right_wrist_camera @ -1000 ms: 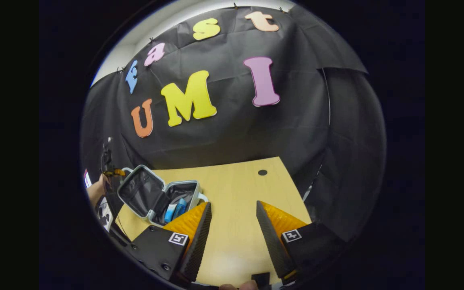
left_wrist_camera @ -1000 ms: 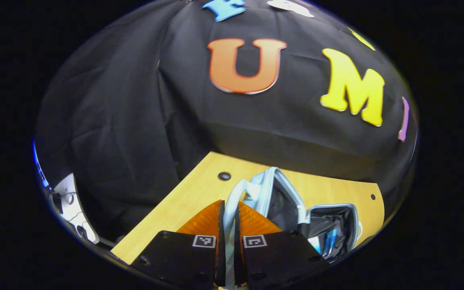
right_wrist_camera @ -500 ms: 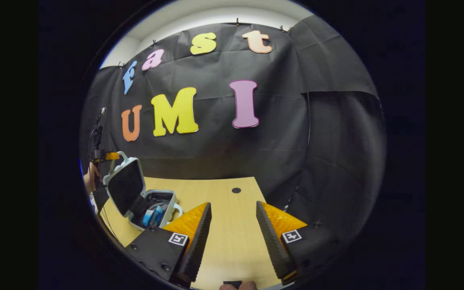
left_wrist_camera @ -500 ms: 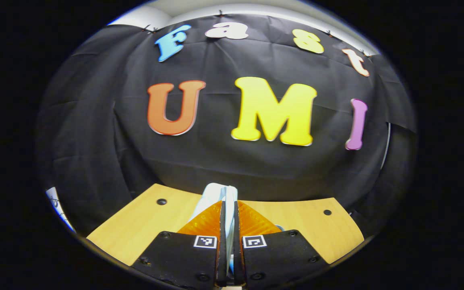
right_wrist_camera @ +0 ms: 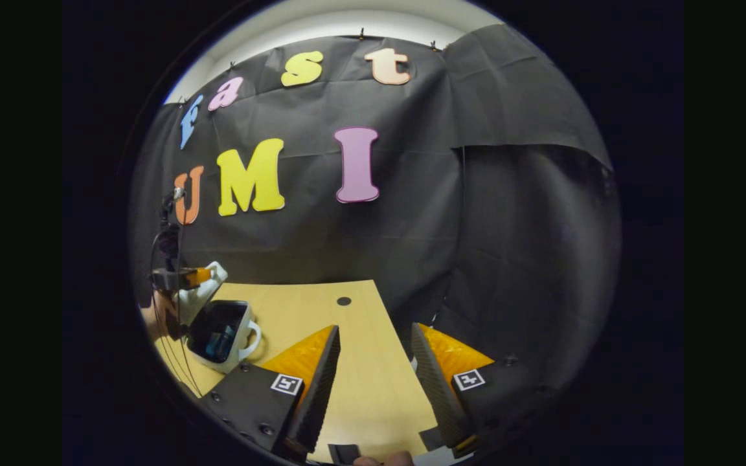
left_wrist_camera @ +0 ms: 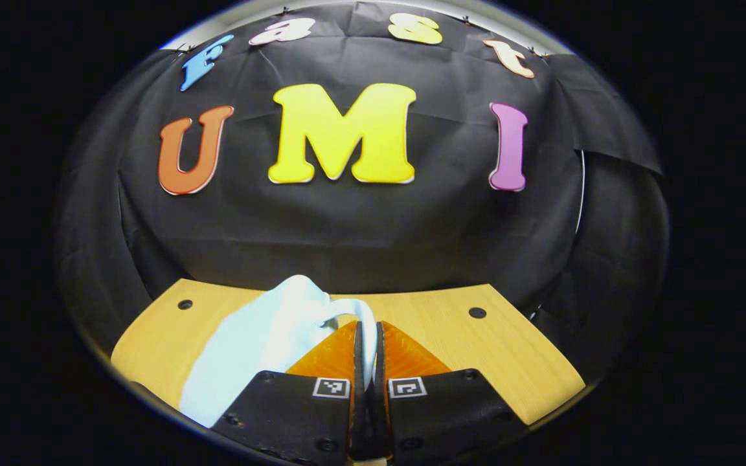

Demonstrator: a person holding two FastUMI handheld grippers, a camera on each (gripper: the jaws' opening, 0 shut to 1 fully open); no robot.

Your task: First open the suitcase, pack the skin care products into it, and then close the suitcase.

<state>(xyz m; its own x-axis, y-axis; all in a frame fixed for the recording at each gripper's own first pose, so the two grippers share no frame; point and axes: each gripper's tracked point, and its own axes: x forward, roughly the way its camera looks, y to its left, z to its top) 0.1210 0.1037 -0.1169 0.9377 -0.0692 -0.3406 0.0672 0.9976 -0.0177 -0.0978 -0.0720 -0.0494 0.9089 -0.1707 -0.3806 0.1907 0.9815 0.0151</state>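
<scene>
My left tool [left_wrist_camera: 366, 343] is clamped on the lid handle [left_wrist_camera: 363, 317], so I can swing the lid [left_wrist_camera: 250, 349] shut. Right tool [right_wrist_camera: 373, 362] idles wide over the counter [right_wrist_camera: 373, 388]. Case [right_wrist_camera: 221, 333] far left, products [right_wrist_camera: 221, 338] inside.

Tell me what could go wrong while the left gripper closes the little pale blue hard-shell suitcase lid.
1. The left gripper pinches only the thin handle of the pale blue suitcase lid; it could slip out and the lid drop.
2. The blue skin care tubes lie inside the still-gaping case; one could jam the rim.
3. The open right gripper hovers apart over the wooden table, so nothing steadies the base.
</scene>
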